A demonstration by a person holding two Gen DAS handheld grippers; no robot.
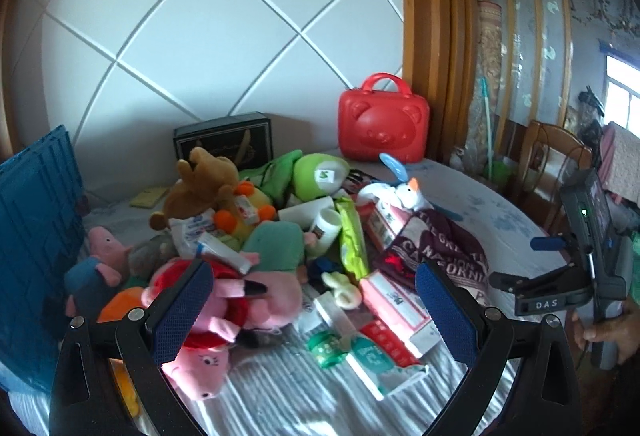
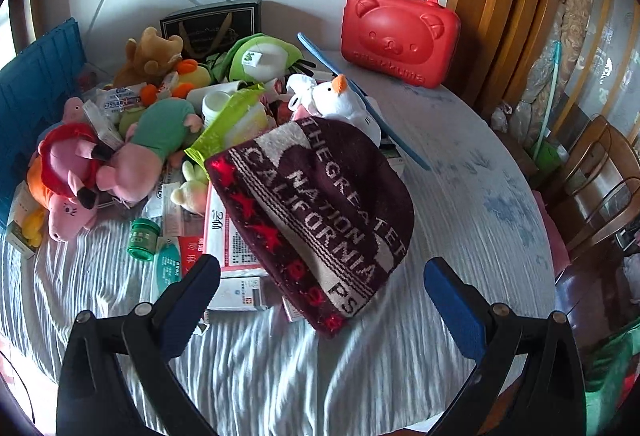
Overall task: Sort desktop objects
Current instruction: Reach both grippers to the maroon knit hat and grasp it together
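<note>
Snagging is the main risk: I am holding both jaws spread wide and empty, right gripper above the maroon knit hat, left gripper over the pink pig plush. The hat is draping over medicine boxes and could drag them along. A green jar is crowding the pile; the blue crate is standing at the left edge.

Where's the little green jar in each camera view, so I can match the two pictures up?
Left wrist: the green jar lies low and centre, between the open jaws, beside a green-and-white box.
Right wrist: the green jar sits left of centre, at the near edge of the pile, above the left jaw.
Shared landmark: the red bear case at the back in both.
</note>
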